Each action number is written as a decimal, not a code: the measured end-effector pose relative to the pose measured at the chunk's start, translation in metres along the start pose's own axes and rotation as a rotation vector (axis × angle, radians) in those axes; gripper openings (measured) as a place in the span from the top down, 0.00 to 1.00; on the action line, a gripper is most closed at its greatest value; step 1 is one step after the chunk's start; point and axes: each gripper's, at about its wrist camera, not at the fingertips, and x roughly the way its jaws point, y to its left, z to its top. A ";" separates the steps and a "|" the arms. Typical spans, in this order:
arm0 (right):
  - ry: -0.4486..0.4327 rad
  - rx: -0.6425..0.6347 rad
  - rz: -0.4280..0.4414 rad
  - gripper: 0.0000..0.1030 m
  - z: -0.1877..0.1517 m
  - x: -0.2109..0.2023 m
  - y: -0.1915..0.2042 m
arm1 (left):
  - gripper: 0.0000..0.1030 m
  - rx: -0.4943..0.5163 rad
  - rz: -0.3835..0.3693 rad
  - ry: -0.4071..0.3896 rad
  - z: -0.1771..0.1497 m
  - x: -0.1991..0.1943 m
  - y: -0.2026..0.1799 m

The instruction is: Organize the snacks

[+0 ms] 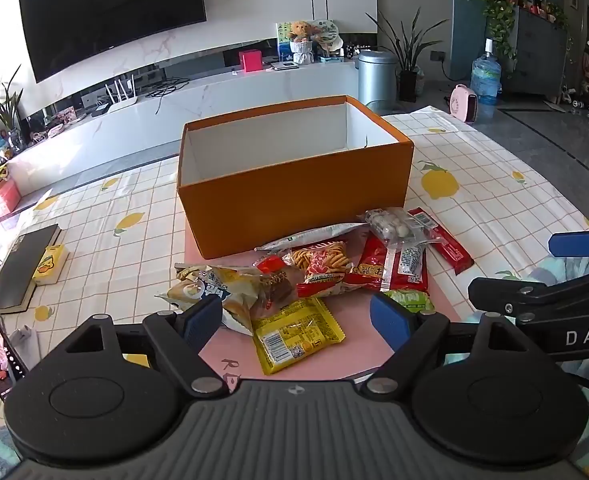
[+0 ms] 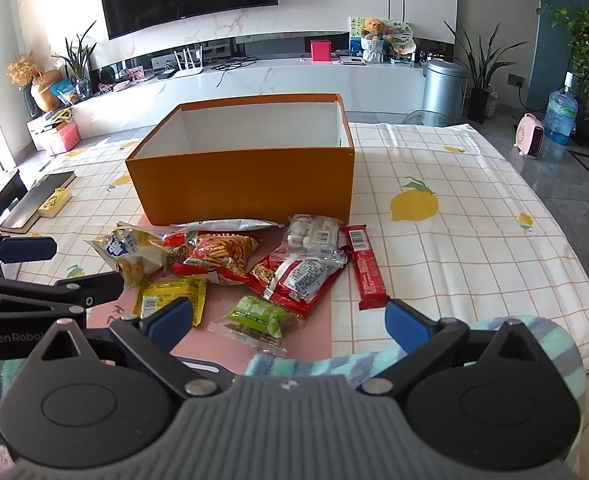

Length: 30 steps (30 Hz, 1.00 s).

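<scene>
the right gripper (image 1: 566, 268) body reads "das"; the left gripper (image 2: 54, 266) body reads "genrobo". one orange box (image 2: 246, 184), open-topped and white inside, stands on the lemon-print worktop (image 2: 454, 240). snack packets lie in a loose pile just before it: one red bar (image 2: 365, 266), one yellow packet (image 1: 294, 334), one green packet (image 2: 260, 314). both grippers' fingers are spread, holding nothing.
</scene>
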 end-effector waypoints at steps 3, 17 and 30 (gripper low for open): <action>0.000 0.001 -0.003 0.04 0.001 -0.001 0.002 | 0.05 -0.003 0.000 0.000 0.000 0.000 0.001; 0.006 0.001 -0.006 0.04 0.001 -0.001 -0.002 | 0.05 -0.014 0.003 0.002 0.002 -0.001 0.004; 0.007 0.004 -0.008 0.04 -0.001 0.002 0.001 | 0.05 -0.023 0.003 0.004 0.002 -0.002 0.005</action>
